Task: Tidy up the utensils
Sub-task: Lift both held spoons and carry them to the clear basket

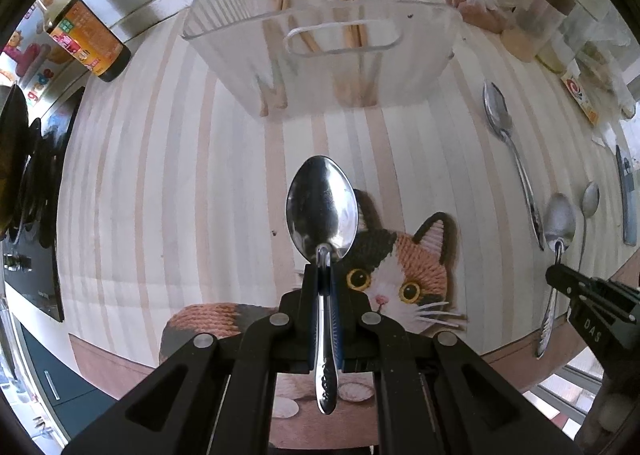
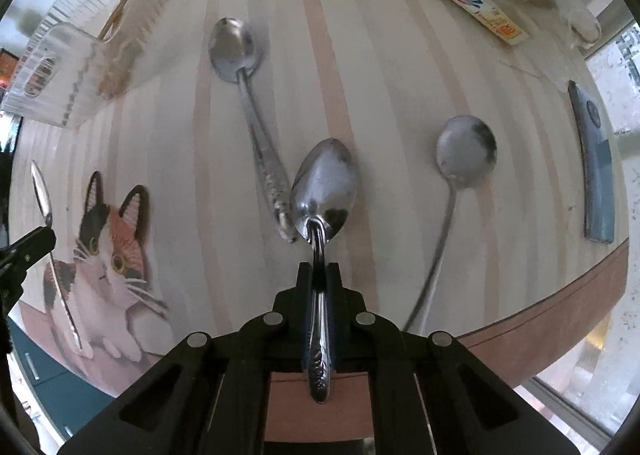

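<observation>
On the striped tabletop point(image 2: 360, 55), both tools are clamping slick, stiff spoon handles: left tool point(image 1: 324, 275) gripping one spoon point(image 1: 322, 207), right tool point(image 2: 320, 275) another spoon point(image 2: 324, 187)

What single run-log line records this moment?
left hand-held gripper: shut on spoon | right hand-held gripper: shut on second spoon | loose spoons on table: two | clear bin: holds chopsticks

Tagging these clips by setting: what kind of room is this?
Most likely a home kitchen: a sauce bottle beside a dark stovetop, jars of dry goods, and metal spoons on a striped table mat.
</observation>
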Demonstrator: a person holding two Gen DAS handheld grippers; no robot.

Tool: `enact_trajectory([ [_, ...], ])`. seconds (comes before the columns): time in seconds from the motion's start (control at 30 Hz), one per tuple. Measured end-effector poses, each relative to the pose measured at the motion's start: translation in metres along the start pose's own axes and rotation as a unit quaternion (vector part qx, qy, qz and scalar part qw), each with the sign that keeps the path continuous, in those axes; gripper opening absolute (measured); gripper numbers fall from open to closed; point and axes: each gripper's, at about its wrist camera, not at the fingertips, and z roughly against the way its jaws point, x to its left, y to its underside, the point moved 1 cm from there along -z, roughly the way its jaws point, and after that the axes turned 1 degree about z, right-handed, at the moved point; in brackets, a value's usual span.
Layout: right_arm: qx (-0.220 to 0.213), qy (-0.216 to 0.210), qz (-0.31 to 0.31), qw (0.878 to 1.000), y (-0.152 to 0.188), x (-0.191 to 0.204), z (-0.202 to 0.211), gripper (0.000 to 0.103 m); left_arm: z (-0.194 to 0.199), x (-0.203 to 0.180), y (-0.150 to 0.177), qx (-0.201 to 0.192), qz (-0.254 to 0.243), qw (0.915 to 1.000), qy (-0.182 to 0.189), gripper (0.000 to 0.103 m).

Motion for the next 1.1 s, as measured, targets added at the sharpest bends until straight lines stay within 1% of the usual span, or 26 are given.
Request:
enact_trajectory([
  [0.03,-0.001,-0.002,0.000,1.000,0.001,0.001,0.001,0.002,0.002,0.001,0.000,-0.001,0.000,1.0000,0.001,0.004],
  [0.27,-0.008,-0.032,-0.006,0.999,0.012,0.000,0.016,0.002,0.019,0.000,0.004,-0.009,-0.005,0.9997,0.023,0.004],
  [0.4,-0.023,-0.055,-0.024,0.998,0.011,-0.003,0.032,0.002,0.036,-0.003,0.001,-0.024,-0.012,0.9991,0.032,0.004],
  [0.53,-0.046,-0.076,-0.034,0.995,0.006,-0.004,0.060,0.003,0.059,-0.006,-0.007,-0.043,-0.019,0.9978,0.047,0.004],
  [0.63,-0.065,-0.090,-0.030,0.993,-0.005,-0.001,0.083,0.003,0.080,-0.008,-0.018,-0.064,-0.020,0.9960,0.058,0.004],
  [0.8,-0.099,-0.113,-0.011,0.989,-0.022,0.020,0.119,0.003,0.119,-0.006,-0.044,-0.106,-0.014,0.9918,0.069,0.004],
  [0.93,-0.127,-0.130,0.008,0.983,-0.049,0.036,0.147,0.003,0.139,0.003,-0.069,-0.131,-0.002,0.9891,0.068,0.004],
  [1.1,-0.153,-0.143,0.036,0.977,-0.090,0.068,0.168,0.003,0.148,0.024,-0.105,-0.143,0.020,0.9875,0.064,0.004],
])
